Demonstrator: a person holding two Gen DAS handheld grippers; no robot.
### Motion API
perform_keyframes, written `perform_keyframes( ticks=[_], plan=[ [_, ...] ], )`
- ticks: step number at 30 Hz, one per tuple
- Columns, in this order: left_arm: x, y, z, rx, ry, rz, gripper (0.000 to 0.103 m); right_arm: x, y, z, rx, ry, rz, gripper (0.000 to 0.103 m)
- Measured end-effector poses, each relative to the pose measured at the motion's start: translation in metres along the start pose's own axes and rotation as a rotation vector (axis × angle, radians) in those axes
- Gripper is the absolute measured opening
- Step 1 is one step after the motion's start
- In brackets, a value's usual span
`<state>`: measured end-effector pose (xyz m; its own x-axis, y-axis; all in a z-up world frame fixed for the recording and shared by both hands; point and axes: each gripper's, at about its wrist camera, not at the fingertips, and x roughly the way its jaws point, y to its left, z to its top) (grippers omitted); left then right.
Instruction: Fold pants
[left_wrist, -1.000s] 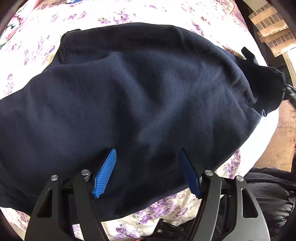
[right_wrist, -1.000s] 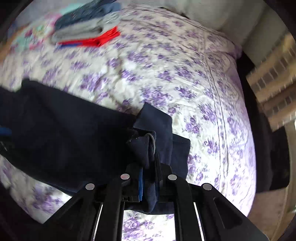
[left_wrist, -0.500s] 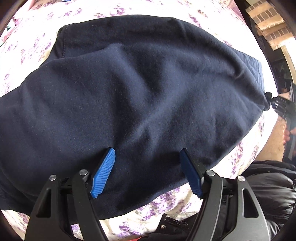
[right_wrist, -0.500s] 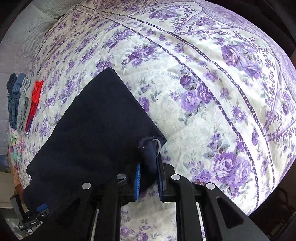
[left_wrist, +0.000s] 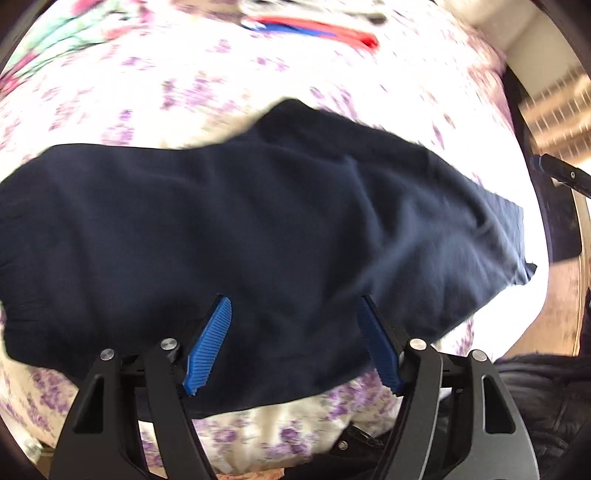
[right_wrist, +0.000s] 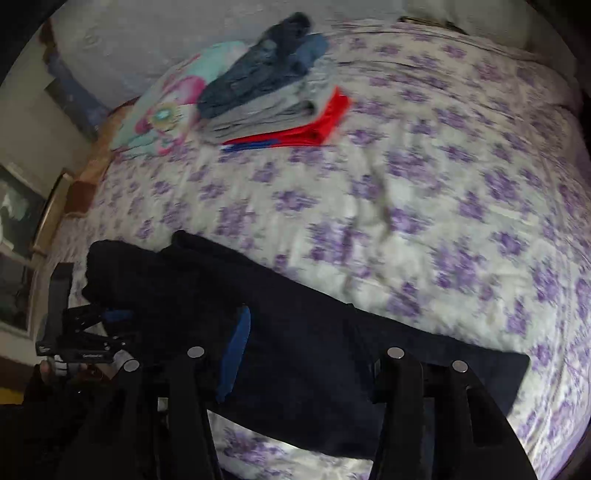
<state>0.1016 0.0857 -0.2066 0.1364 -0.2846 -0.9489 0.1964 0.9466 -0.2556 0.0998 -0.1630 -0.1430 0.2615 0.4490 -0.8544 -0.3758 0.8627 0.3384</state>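
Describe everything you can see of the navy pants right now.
The navy pants look like soft, fleece-like knit, lying fairly flat and wrinkled across the floral bedspread, already folded into a long band. Neither gripper holds them: the left gripper and the right gripper are both open above the cloth. One squared end lies toward the bed's edge.

Both wrist views: close above the dark pants (left_wrist: 258, 229), angled down across the floral bedspread (right_wrist: 424, 206). Folded clothes stack (right_wrist: 273, 96) shared, at 12 o'clock in each.
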Motion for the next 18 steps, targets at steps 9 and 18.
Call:
perform_keyframes(
  ticks=[9,18],
  plan=[
    [-0.024,0.101,-0.004,-0.296,-0.02,0.062,0.042,0.162,0.105,0.081,-0.402,0.262,0.074,0.049],
    [-0.035,0.122,-0.047,-0.406,-0.031,0.126,0.021,0.166,0.084,0.112,-0.245,0.171,0.168,0.005]
  ],
)
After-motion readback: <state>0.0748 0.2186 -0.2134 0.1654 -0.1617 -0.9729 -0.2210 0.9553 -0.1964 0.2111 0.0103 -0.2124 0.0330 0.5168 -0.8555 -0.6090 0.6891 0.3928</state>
